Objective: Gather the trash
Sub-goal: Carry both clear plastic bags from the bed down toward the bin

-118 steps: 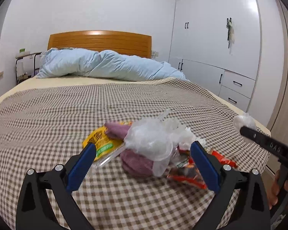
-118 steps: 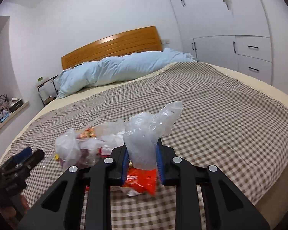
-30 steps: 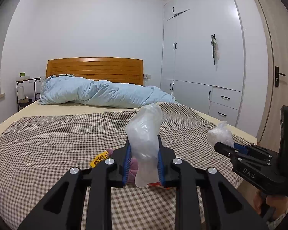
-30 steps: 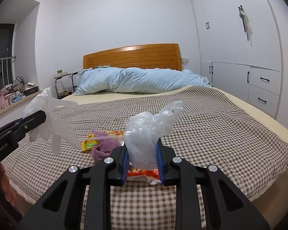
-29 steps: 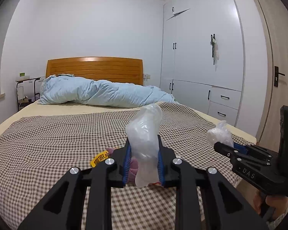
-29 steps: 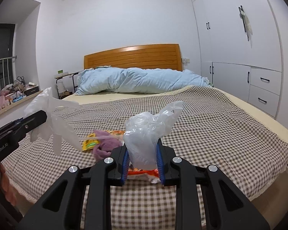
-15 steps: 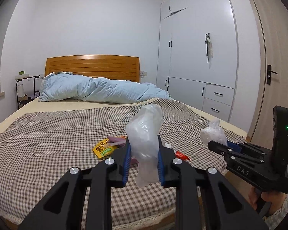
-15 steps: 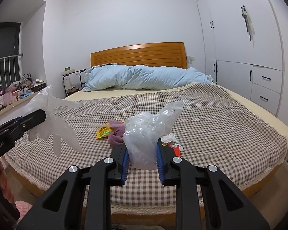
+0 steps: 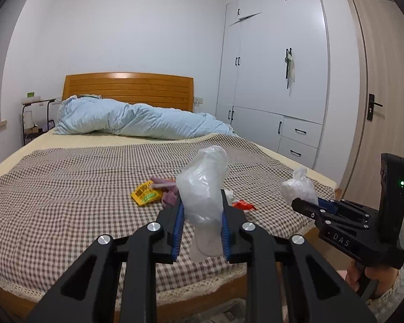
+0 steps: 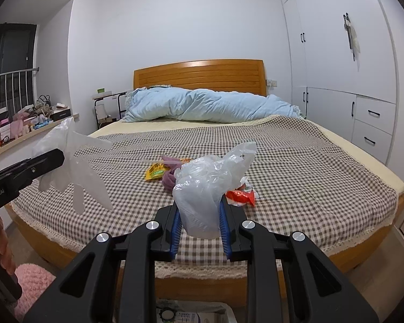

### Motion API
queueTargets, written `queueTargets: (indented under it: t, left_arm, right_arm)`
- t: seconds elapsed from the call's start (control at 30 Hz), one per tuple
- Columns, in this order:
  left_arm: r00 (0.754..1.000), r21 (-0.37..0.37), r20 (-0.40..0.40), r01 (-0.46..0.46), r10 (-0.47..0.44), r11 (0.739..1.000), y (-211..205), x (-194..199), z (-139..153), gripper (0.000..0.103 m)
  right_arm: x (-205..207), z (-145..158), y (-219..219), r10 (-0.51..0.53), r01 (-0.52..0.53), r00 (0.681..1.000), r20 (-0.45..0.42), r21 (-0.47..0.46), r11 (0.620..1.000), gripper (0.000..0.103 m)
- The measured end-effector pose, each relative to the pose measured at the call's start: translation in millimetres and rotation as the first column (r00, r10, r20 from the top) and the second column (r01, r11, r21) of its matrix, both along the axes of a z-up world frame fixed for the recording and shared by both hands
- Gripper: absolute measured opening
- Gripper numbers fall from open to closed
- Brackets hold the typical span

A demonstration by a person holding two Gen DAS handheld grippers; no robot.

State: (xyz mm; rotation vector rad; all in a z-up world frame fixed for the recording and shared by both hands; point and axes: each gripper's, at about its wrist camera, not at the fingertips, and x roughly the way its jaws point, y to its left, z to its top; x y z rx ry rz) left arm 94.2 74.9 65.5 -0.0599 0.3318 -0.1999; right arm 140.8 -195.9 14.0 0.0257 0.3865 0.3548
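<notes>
Clear plastic glove [image 9: 202, 196]: pinched between the closed left tongs [image 9: 202, 231], fingers dangling, clear of the bed. Crumpled clear plastic bag [image 10: 204, 188]: clamped in the closed right tongs [image 10: 199, 226]. Both tongs have drawn back from the bed since a second ago; its foot edge now shows below. Remaining on the checked bedspread [image 10: 296, 167]: yellow wrapper [image 10: 155, 172], purple cloth [image 10: 169, 177], red wrapper [image 10: 239, 195]. Judgement: two pieces collected and being carried off; three left.
</notes>
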Motion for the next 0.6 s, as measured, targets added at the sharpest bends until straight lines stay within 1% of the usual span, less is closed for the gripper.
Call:
queueTargets:
  t: [0.1, 0.27, 0.4, 0.6]
  left_arm:
    - [1.000, -0.011, -0.016, 0.012, -0.013, 1.000, 2.8, -6.7, -5.4, 0.021]
    - [0.999, -0.001, -0.035, 0.022, -0.022, 1.000, 4.8, -16.4, -13.7, 0.021]
    - [0.998, 0.014, -0.051, 0.026, -0.025, 1.000, 5.6, -26.3, -24.1, 0.021]
    - [0.994, 0.019, -0.106, 0.040, -0.038, 0.999, 3.2, -33.0, -46.7, 0.021]
  right_arm:
    - [-5.0, -3.0, -1.0, 0.002, -0.002, 1.000, -0.009, -0.002, 1.000, 0.024]
    - [-14.6, -12.7, -6.1, 0.020, -0.020, 0.999, -0.046, 0.005, 1.000, 0.024]
    - [-24.1, -25.9, -8.7, 0.020, -0.020, 0.996, -0.082, -0.003, 1.000, 0.024]
    - [-32.0, -49.8, -10.4, 0.020, -0.024, 0.989, -0.149, -0.020, 1.000, 0.024]
